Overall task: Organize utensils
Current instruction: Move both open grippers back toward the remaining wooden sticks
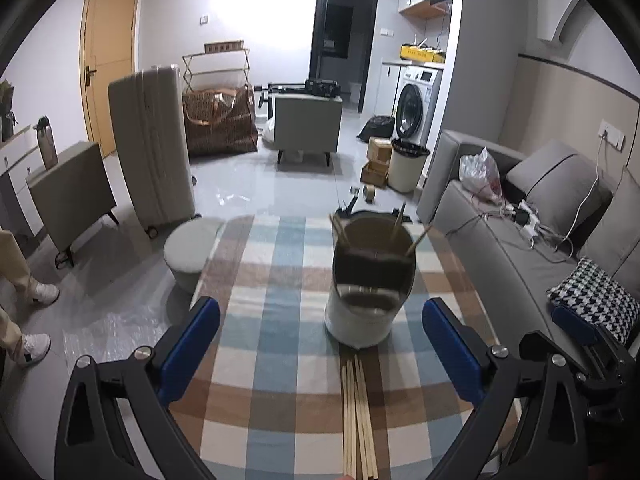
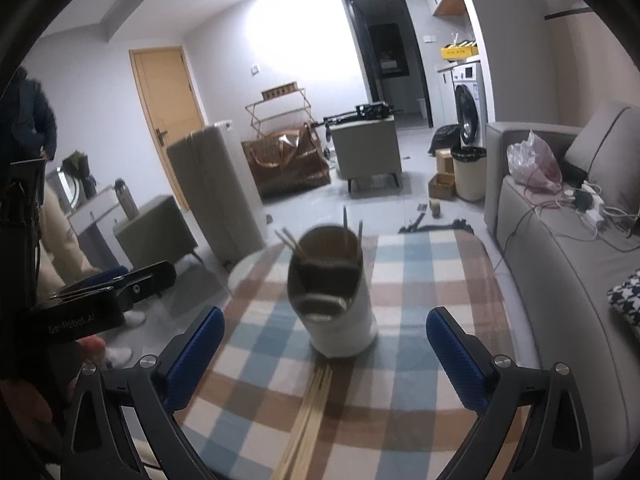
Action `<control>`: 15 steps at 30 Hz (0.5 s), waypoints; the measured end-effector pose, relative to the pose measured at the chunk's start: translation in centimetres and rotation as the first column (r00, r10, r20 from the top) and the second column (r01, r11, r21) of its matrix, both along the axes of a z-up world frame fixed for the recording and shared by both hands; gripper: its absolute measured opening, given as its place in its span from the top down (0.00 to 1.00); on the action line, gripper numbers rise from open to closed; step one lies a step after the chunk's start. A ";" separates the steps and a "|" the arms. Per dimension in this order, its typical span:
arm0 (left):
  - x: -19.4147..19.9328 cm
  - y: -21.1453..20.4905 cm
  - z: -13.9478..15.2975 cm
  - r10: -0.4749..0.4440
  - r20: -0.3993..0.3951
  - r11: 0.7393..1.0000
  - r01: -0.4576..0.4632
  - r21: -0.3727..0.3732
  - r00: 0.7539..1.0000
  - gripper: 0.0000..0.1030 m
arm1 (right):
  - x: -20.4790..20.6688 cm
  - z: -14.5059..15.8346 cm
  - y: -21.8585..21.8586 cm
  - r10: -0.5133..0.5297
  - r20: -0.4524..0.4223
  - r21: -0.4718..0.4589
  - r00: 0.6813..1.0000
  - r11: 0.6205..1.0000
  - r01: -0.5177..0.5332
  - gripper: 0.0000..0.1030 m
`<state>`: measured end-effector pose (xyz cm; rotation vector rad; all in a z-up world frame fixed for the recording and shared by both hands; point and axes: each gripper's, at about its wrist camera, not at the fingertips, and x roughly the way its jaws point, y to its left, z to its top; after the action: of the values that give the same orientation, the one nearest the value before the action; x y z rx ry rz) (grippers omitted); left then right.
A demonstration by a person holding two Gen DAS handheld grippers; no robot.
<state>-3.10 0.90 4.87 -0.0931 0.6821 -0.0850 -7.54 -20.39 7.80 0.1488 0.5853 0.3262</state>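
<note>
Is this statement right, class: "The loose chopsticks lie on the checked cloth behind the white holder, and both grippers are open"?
Not quite. The loose chopsticks lie on the checked cloth in front of the white holder, nearer the cameras, as the left wrist view shows. The left gripper and right gripper are indeed open.

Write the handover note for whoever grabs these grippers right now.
Left gripper: open, empty.
Right gripper: open, empty.
Holder: upright on the checked cloth, ahead of both grippers.
Done: a few chopsticks already stand in the holder.
Left: a bundle of chopsticks lies flat on the cloth just in front of the holder; pick them up and drop them in.
</note>
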 end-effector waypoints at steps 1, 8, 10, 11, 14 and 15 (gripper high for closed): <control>0.1 0.1 -0.7 0.007 -0.010 1.000 -0.007 0.000 1.000 0.04 | 0.0 -0.6 0.0 -0.001 -0.013 -0.004 1.000 1.000 0.001 0.01; 0.4 0.5 -4.2 0.003 -0.101 1.000 -0.005 -0.022 0.995 0.04 | 0.5 -4.8 0.8 0.014 -0.108 -0.070 0.994 0.997 -0.021 0.03; 0.6 0.8 -4.9 0.008 -0.123 1.000 -0.010 -0.020 0.992 0.04 | 0.9 -5.9 0.7 0.019 -0.146 -0.068 0.989 0.997 -0.029 0.10; 0.6 0.9 -5.1 0.012 -0.126 1.000 -0.014 -0.019 0.992 0.04 | 1.3 -6.5 0.7 0.017 -0.175 -0.070 0.984 0.997 -0.030 0.11; 1.0 1.6 -6.1 0.031 -0.151 0.999 -0.036 -0.031 0.988 0.04 | 2.3 -8.3 0.8 0.015 -0.249 -0.071 0.968 0.997 -0.034 0.15; 1.3 1.9 -6.4 0.041 -0.174 0.998 -0.049 -0.038 0.984 0.04 | 2.6 -8.7 0.9 0.013 -0.266 -0.075 0.964 0.997 -0.034 0.16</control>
<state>-1.78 2.82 -1.56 -0.1581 0.8512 -0.0482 -4.96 -19.46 -0.89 0.1099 0.8649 0.3080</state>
